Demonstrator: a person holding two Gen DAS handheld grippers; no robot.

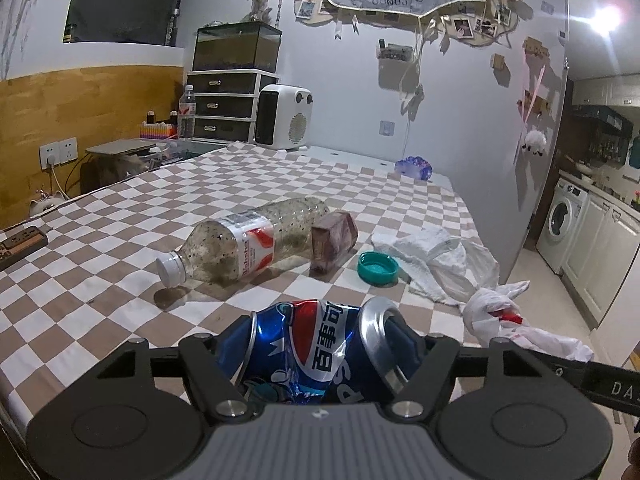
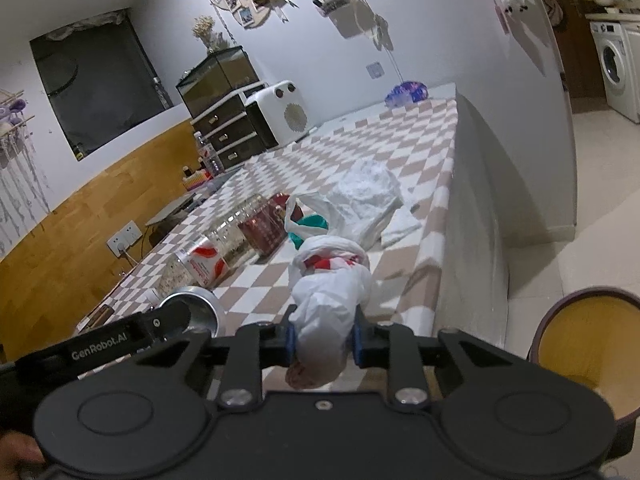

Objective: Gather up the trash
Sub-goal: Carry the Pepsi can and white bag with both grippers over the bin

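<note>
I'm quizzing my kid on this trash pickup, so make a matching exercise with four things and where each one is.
Things:
1. can
2. knotted bag
3. bottle
4. teal lid

Places:
A. lying on its side on the cloth
B. in the left jaws
C. lying on the cloth beside the white rag
D. in the right jaws

Pairs: 1-B, 2-D, 3-A, 4-C

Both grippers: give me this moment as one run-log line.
left gripper: shut on crushed Pepsi can | right gripper: shut on knotted plastic bag | bin: right of table | bottle: uncollected
</note>
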